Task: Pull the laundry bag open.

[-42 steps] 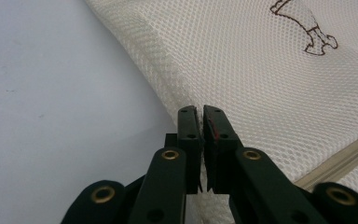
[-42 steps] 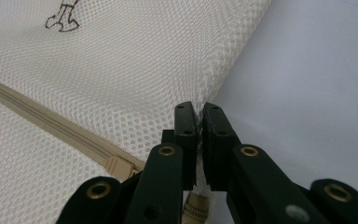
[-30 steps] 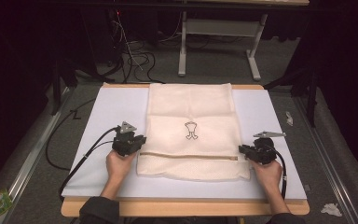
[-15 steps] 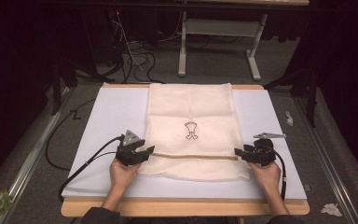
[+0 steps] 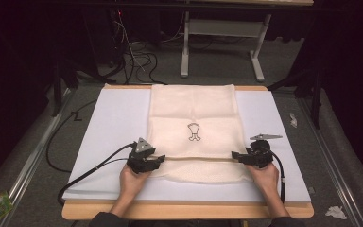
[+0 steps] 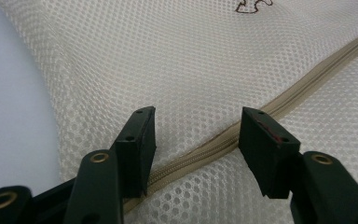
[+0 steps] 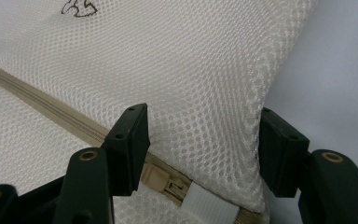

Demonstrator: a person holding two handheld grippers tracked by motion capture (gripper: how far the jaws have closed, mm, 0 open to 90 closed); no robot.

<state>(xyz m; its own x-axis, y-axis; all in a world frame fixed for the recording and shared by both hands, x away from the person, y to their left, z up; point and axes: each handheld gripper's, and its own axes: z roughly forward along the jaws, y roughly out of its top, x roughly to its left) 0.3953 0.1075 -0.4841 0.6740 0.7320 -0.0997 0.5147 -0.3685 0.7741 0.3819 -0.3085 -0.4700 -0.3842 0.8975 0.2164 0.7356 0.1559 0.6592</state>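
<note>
A cream mesh bag (image 5: 194,106) lies flat on the white board (image 5: 108,123), with a small dark emblem (image 5: 194,132) at its middle and a tan zipper (image 5: 196,158) across its near part. My left gripper (image 5: 159,161) is open at the bag's left edge. In the left gripper view it (image 6: 198,121) straddles the zipper (image 6: 307,79) just above the mesh. My right gripper (image 5: 235,155) is open at the bag's right edge. Its own view shows it (image 7: 204,116) over the mesh near the zipper pull (image 7: 156,179), the zipper (image 7: 51,109) running off to the left.
The board rests on a wooden table (image 5: 184,211). Each gripper's cable trails over the board, the left one (image 5: 90,170) off the near left. Cables (image 5: 137,61) and a white table frame (image 5: 222,42) stand on the floor beyond. Scraps of paper (image 5: 293,119) lie right of the table.
My left gripper has moved nearer and to the right, onto the bag's left edge at the zipper. The right gripper has edged slightly left toward the bag. The bag lies as before.
</note>
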